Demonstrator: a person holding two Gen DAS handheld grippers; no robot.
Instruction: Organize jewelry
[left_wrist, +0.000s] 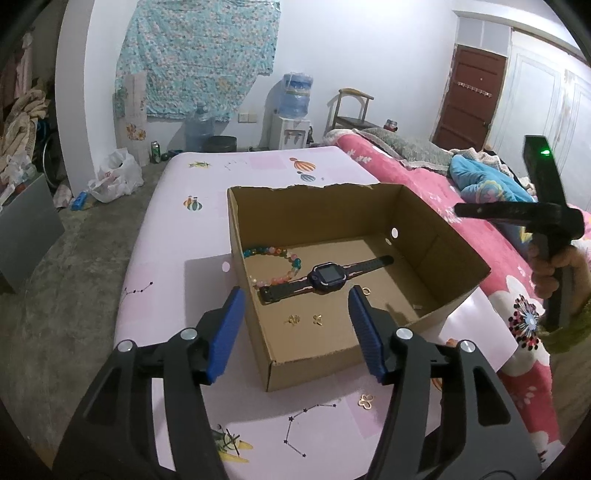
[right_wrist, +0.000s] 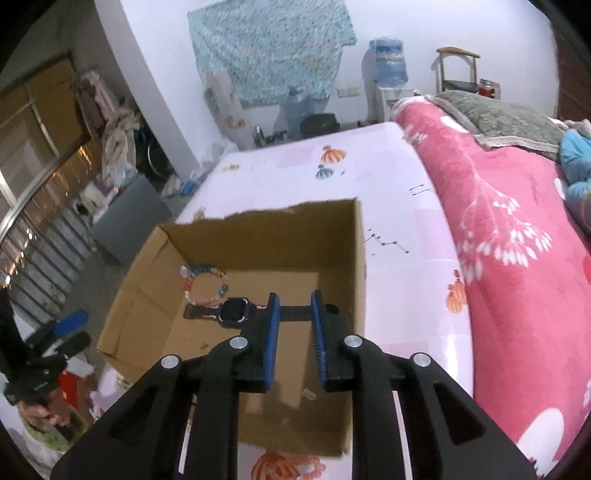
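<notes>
Two wrist-mounted fisheye views, both angled steeply down at the open cardboard box (left_wrist: 354, 280).
The left wrist camera looks from the box's near corner; the right wrist camera, closer, looks over its near wall. Both share the box interior and the pink table (right_wrist: 406, 206).

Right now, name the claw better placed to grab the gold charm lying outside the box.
Left. The left claw is wide open near the gold charm; the right claw, narrowly open, points into the cardboard box.
</notes>
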